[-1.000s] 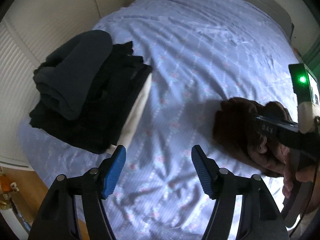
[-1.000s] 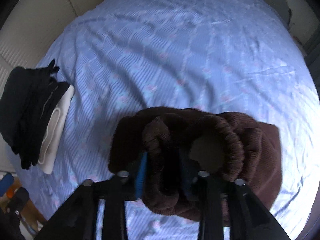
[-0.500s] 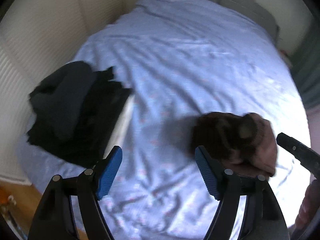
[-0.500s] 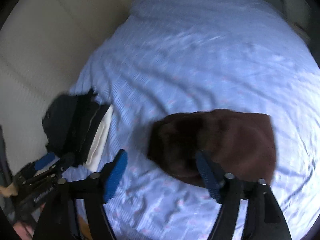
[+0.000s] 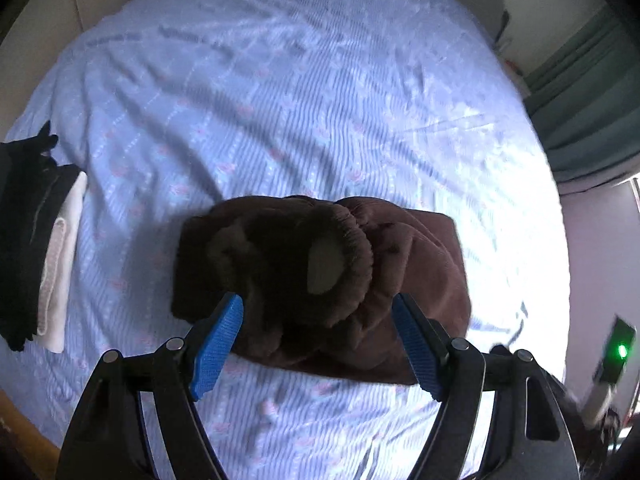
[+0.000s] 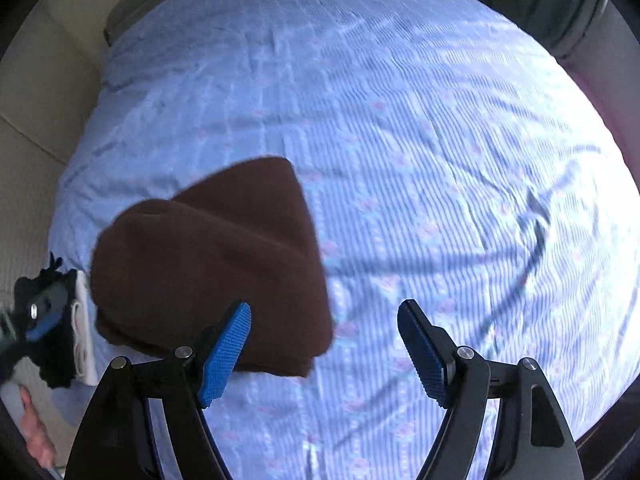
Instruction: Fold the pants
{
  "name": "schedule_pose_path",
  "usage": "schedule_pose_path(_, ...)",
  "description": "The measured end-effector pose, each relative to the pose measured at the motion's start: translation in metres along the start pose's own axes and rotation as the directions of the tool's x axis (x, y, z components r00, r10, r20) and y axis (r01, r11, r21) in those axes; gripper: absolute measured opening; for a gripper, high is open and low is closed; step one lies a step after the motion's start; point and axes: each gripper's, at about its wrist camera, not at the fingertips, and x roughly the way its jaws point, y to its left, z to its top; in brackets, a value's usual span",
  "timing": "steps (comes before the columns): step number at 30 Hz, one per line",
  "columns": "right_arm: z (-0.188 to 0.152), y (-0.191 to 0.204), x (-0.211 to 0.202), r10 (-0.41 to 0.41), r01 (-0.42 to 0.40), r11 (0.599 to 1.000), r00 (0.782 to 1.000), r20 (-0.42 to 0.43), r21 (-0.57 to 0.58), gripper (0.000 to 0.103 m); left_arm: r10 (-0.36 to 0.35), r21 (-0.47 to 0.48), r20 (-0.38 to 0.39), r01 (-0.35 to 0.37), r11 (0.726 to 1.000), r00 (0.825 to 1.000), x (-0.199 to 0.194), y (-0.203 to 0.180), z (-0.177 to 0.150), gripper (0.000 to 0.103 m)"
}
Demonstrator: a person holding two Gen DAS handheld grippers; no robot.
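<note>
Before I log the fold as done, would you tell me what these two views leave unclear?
- Brown pants: underside layers hidden by their own top fold in both views.
- Dark clothes stack: cut off by the left wrist view's left edge.
- Left tongs: blurred and small at the right wrist view's edge.

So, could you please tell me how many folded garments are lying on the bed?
3 visible: folded brown corduroy pants mid-bed, plus a black garment atop a cream one at the left edge. More may be hidden in that stack.
</note>
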Motion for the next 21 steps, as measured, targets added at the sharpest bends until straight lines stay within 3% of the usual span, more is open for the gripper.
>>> schedule_pose_path(4, -0.001, -0.007, 0.006, 0.009, -0.009, 1.000, 1.000, -0.022, -0.007, 0.077, 0.095, -0.007, -0.035, -0.095, 0.995, 0.995, 0.027, -0.012, 0.005, 0.072)
schedule_pose_path(6, -0.002, -0.005, 0.007, 0.018, -0.019, 1.000, 0.999, -0.029, -0.020, 0.077, 0.073, -0.020, -0.044, -0.074, 0.997, 0.996, 0.033, -0.011, 0.003, 0.040)
schedule_pose_path(9, -0.004, -0.001, 0.006, 0.024, -0.025, 0.998, 0.999, -0.026, -0.050, 0.077, 0.068, -0.027, -0.021, -0.068, 0.997, 0.997, 0.026, -0.004, -0.005, 0.029)
schedule_pose_path(12, 0.000, 0.004, 0.005, 0.038, -0.039, 0.996, 0.999, -0.017, -0.076, 0.077, 0.019, -0.063, 0.023, -0.017, 0.998, 1.000, 0.003, 0.017, -0.018, 0.029)
schedule_pose_path(16, 0.005, 0.013, 0.009, 0.070, -0.070, 0.992, 0.998, -0.007, -0.107, 0.077, 0.015, -0.139, 0.021, -0.012, 0.990, 1.000, -0.003, 0.059, -0.037, 0.031)
schedule_pose_path(19, 0.007, 0.024, 0.021, 0.081, -0.085, 0.987, 0.996, -0.031, -0.133, 0.077, -0.057, -0.225, -0.049, 0.044, 0.973, 0.997, 0.020, 0.087, -0.044, 0.045)
schedule_pose_path(21, 0.006, 0.031, 0.032, 0.088, -0.096, 0.984, 0.994, -0.059, -0.150, 0.077, -0.085, -0.248, -0.057, 0.069, 0.966, 0.995, 0.029, 0.094, -0.047, 0.061)
